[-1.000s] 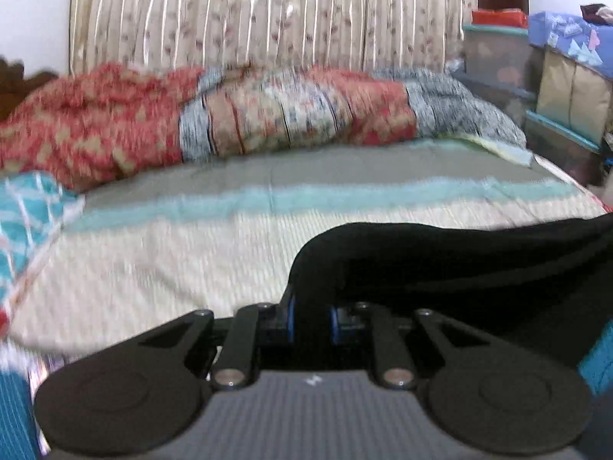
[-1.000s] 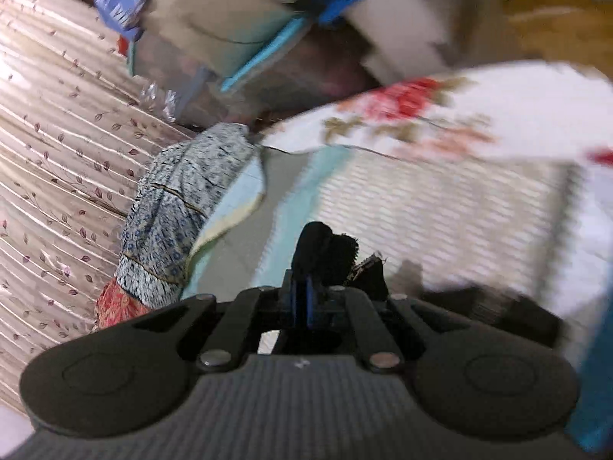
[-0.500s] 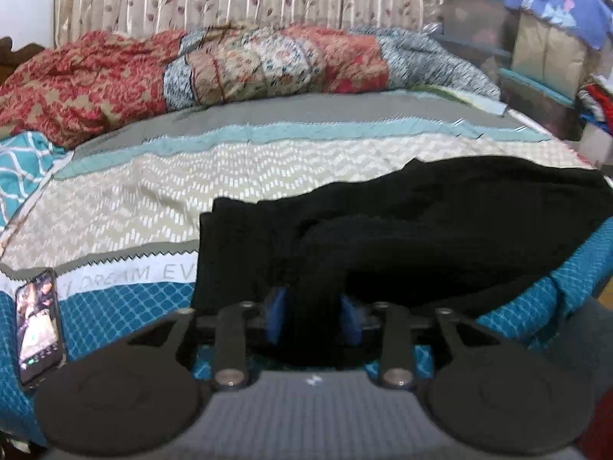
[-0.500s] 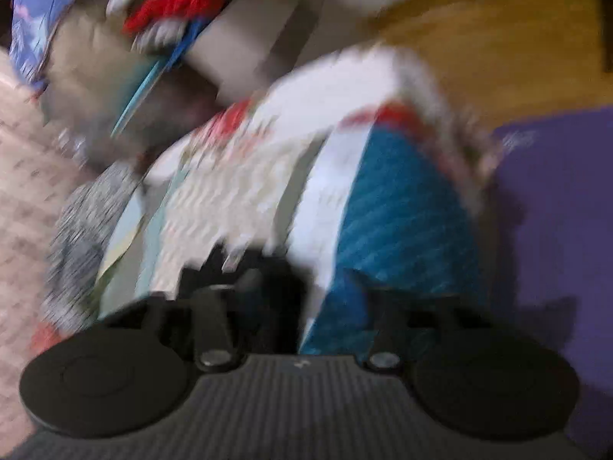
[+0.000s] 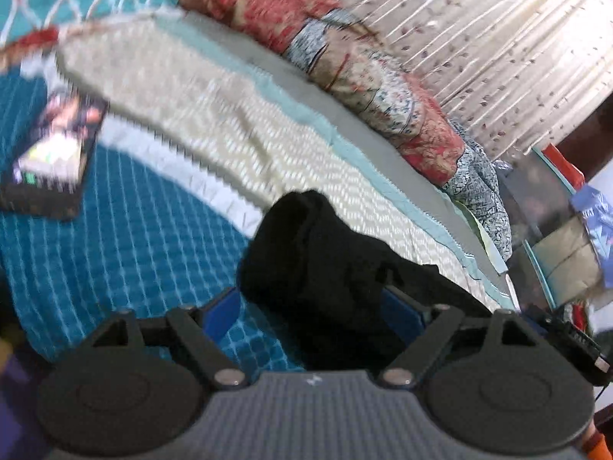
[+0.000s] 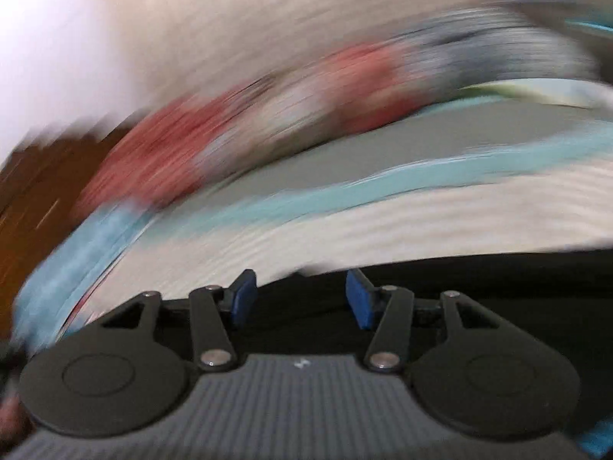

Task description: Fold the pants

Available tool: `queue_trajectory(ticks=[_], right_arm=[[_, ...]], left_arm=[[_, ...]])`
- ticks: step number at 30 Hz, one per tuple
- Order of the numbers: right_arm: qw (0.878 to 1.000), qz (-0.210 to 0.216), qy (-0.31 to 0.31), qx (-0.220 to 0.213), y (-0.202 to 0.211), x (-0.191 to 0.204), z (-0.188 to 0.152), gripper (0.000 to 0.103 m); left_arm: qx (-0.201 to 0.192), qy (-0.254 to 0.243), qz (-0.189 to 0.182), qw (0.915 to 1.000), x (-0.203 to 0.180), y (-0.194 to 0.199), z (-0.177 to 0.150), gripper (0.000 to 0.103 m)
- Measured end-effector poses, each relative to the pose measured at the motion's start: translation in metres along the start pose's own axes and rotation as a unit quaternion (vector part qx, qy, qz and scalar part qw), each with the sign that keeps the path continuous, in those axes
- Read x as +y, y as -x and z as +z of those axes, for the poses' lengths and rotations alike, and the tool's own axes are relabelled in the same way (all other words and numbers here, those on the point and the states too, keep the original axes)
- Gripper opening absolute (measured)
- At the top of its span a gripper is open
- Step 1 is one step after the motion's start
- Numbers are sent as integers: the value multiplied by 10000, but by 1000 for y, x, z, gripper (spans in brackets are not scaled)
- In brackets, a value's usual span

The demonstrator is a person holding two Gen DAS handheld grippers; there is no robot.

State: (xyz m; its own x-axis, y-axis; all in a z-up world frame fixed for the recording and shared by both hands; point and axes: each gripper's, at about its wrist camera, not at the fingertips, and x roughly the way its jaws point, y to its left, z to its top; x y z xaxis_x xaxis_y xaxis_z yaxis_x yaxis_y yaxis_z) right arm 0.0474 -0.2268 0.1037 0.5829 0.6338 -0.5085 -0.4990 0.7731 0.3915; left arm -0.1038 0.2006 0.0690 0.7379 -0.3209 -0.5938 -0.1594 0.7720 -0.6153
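The black pants [image 5: 329,268] lie bunched on the patterned bedspread [image 5: 126,253]. In the left wrist view my left gripper [image 5: 310,306] is open, its blue pads wide apart with the pants' near fold lying between them. In the blurred right wrist view my right gripper [image 6: 299,299] is also open, its blue pads apart just above the black pants [image 6: 498,287], which stretch across the lower right.
A phone [image 5: 49,157] lies on the teal part of the bedspread at the left. A rolled red and grey quilt [image 5: 383,88] lies along the far side against a striped curtain [image 5: 498,30]. Storage boxes [image 5: 555,237] stand at the right.
Both grippers have opened and let go of the pants, which now lie on the bed. Both views have swung sharply; the right one is heavily blurred.
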Motion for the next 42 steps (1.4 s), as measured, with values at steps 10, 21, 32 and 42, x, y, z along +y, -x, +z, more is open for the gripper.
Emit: queue_trajectory(ticks=[10, 21, 32, 42], right_arm=[[9396, 1256, 2862, 1392, -171, 171, -35, 76], [9850, 1376, -955, 403, -132, 79, 26, 15], [9915, 1236, 411, -61, -117, 149, 19, 15], [9727, 1330, 1411, 1277, -168, 191, -80, 22]], left_arm=[[-161, 416, -73, 9990, 31, 6, -9, 83], [-125, 566, -603, 9965, 29, -27, 2, 93], [-252, 656, -950, 9930, 26, -34, 2, 11], [95, 800, -380, 9960, 55, 4, -31, 35]])
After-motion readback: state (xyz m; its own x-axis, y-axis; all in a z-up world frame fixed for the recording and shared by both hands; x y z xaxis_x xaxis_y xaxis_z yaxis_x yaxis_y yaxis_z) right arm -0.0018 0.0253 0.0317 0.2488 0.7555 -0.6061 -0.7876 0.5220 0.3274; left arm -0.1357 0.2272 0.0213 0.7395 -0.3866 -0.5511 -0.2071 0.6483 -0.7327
